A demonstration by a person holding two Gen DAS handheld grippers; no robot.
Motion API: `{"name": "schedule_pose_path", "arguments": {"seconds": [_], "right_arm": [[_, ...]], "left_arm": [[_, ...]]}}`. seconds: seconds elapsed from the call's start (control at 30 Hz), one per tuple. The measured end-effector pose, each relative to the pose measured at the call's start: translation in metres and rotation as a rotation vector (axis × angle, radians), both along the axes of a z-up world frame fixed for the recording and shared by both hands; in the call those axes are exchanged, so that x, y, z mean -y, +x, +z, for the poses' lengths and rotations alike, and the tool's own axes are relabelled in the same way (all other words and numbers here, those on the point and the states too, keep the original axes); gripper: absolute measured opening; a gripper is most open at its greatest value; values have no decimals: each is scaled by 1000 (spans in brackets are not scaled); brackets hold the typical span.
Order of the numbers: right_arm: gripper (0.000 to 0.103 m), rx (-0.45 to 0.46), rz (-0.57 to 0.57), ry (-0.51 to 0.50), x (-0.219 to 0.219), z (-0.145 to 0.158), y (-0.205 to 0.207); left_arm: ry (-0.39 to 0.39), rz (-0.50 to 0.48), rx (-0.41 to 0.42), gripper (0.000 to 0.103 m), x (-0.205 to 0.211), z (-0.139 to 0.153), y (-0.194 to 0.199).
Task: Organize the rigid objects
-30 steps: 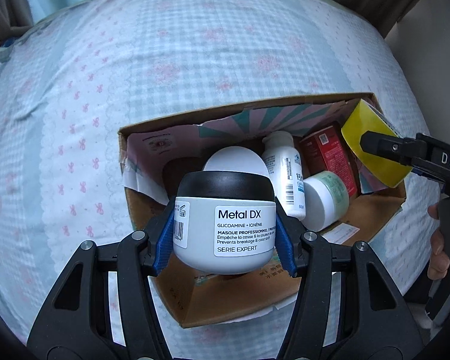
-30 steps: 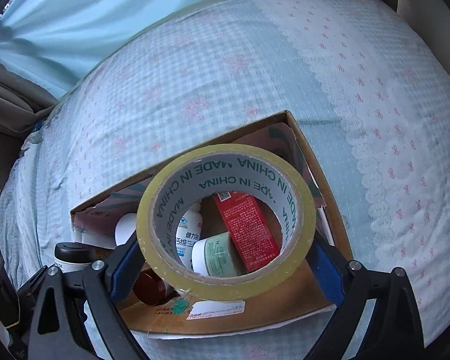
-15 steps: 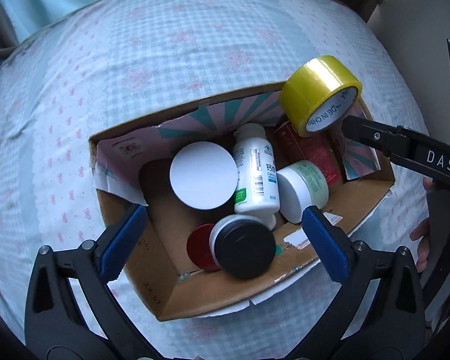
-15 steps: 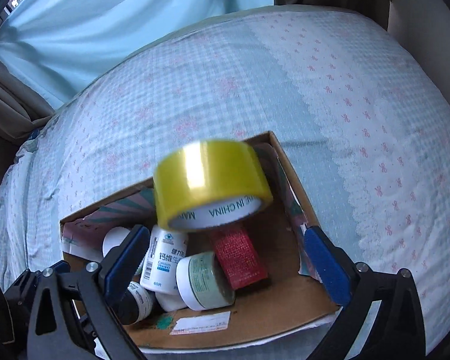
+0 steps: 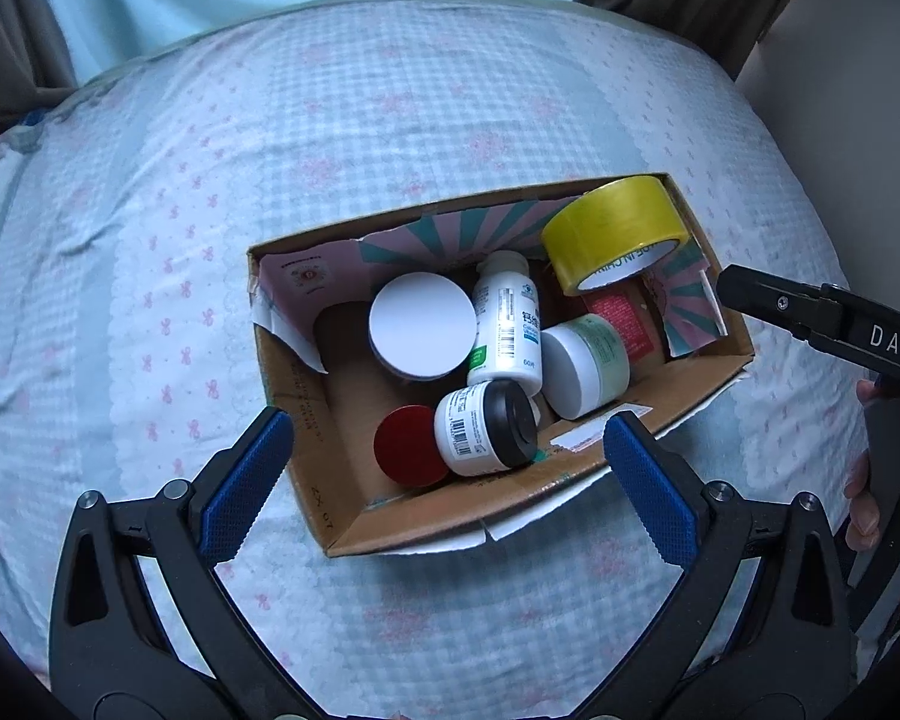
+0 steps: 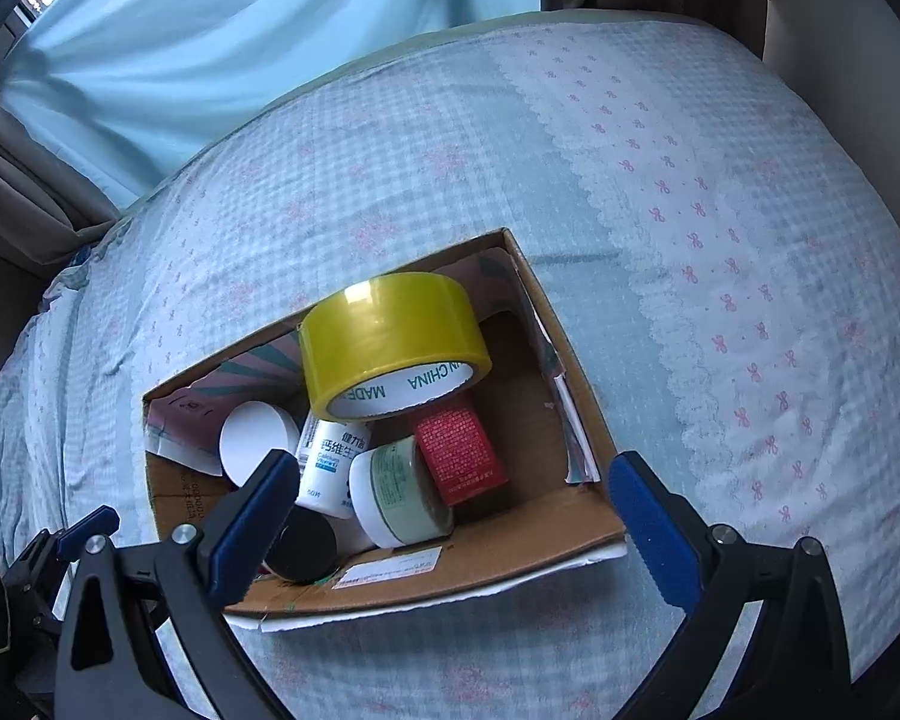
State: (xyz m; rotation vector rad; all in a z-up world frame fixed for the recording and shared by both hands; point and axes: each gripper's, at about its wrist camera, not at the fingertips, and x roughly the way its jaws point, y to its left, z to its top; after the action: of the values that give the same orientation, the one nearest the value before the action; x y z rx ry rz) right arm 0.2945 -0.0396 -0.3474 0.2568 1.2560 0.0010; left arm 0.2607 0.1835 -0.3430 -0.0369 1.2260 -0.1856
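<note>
We read this as the tail of a drop-off step. On the left, our left gripper (image 5: 447, 480) hangs above the cardboard box (image 5: 402, 528) with jaws spread wide and nothing between them. Its black-lidded jar (image 5: 486, 435) lies on its side in the box, touching the red lid (image 5: 408, 447) and close to the white bottle (image 5: 507, 318). Moving right: white-capped jar (image 5: 423, 333), green-label jar (image 5: 585, 369), red carton (image 6: 459, 447). The yellow tape roll (image 6: 393, 345) is tilted, resting on the carton and bottle at the far corner. Our right gripper (image 6: 450, 507) is likewise released and empty. No loose objects show on the bedspread (image 6: 690, 210), so next we likely look outside the view for anything left, or stop.
</note>
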Motion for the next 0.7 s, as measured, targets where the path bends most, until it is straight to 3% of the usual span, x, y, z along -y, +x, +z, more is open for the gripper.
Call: {"name": "schedule_pose_path", "arguments": {"seconds": [0.3, 0.47, 0.7], "right_arm": [[103, 43, -21, -5, 9, 63, -37], [103, 67, 8, -56, 18, 100, -54], [103, 81, 138, -81, 32, 149, -76]], "left_arm": [[-11, 65, 89, 103, 3, 63, -43], [-5, 121, 133, 103, 12, 100, -68], [40, 218, 232, 103, 37, 165, -105]]}}
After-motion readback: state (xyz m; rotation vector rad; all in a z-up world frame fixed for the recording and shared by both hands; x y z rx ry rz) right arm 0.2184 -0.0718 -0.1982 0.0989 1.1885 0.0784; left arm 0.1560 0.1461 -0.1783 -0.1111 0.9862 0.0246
